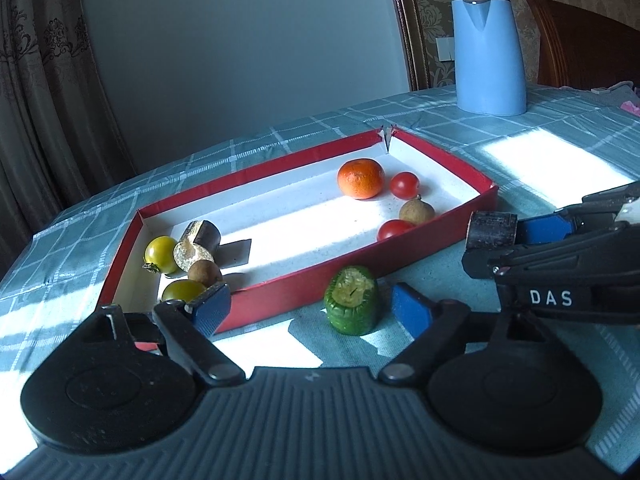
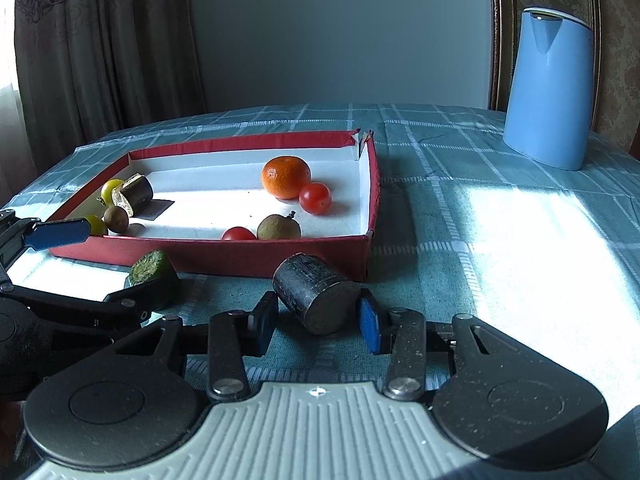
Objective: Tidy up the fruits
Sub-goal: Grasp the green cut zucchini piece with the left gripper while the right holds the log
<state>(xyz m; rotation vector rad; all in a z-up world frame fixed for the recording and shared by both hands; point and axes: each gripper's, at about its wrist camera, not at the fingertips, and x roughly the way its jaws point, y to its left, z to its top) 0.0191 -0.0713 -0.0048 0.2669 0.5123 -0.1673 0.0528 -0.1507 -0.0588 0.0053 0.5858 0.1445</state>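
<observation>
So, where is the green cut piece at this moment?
The green cut piece stands on the tablecloth outside the red box, close to its near wall, between the open left tongs in the left wrist view.

Red tray (image 1: 276, 292); orange mandarin (image 1: 360, 178); teal plaid tablecloth (image 1: 472, 128); blue kettle (image 1: 490, 56).

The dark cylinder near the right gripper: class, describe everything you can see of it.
The dark cylinder is a short, stubby piece with dull, scuffed, near-black skin and a flat round cut end facing the camera. It is tilted, outside the red box, between the right gripper's blue-padded fingers. Whether they grip it is unclear.
</observation>
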